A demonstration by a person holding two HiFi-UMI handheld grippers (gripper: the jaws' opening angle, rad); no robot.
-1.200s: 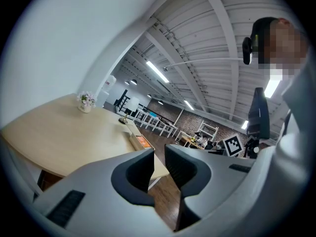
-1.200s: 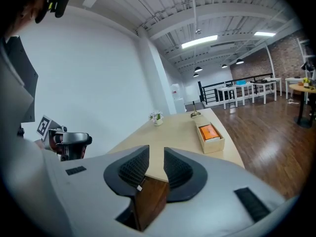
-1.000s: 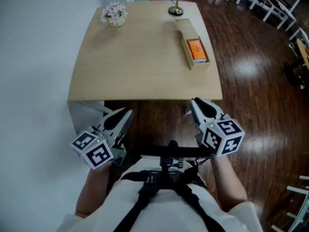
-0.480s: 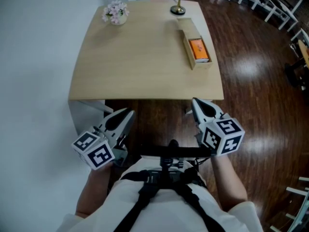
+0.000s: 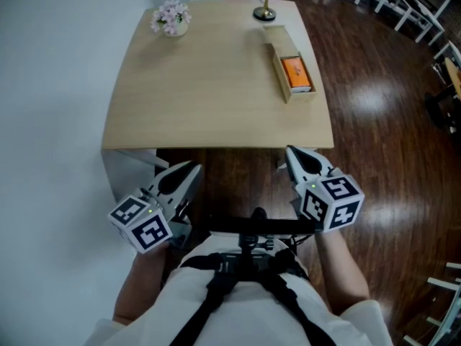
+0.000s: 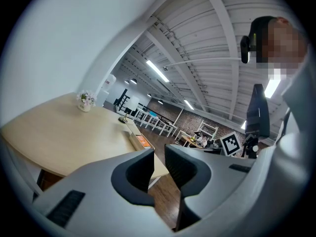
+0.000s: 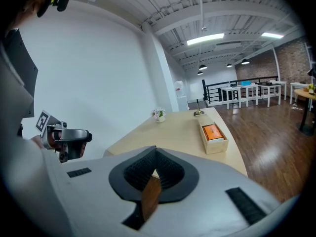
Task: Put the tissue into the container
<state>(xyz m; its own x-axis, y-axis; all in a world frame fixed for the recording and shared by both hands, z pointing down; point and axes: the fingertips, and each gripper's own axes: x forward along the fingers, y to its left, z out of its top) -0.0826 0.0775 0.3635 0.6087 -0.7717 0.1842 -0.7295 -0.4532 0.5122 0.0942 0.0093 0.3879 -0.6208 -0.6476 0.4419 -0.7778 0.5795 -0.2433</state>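
Observation:
A long wooden container (image 5: 292, 85) lies on the right side of the light wood table (image 5: 209, 92), and an orange pack (image 5: 297, 73) sits inside it. The right gripper view shows the same container (image 7: 217, 146) and orange pack (image 7: 214, 132). Both grippers hang below the table's near edge, close to the person's body. My left gripper (image 5: 191, 169) is open by a narrow gap, with nothing between its pads (image 6: 143, 167). My right gripper (image 5: 290, 152) is shut and empty, its pads (image 7: 148, 167) meeting at the tip. No loose tissue shows.
A small vase of flowers (image 5: 170, 19) stands at the table's far left corner and a lamp base (image 5: 263, 13) at the far right. A white wall runs along the left. Dark wood floor (image 5: 374, 121) lies to the right, with white chairs beyond.
Between the earliest frame and now the head view has shifted very slightly. Both grippers stay where they were.

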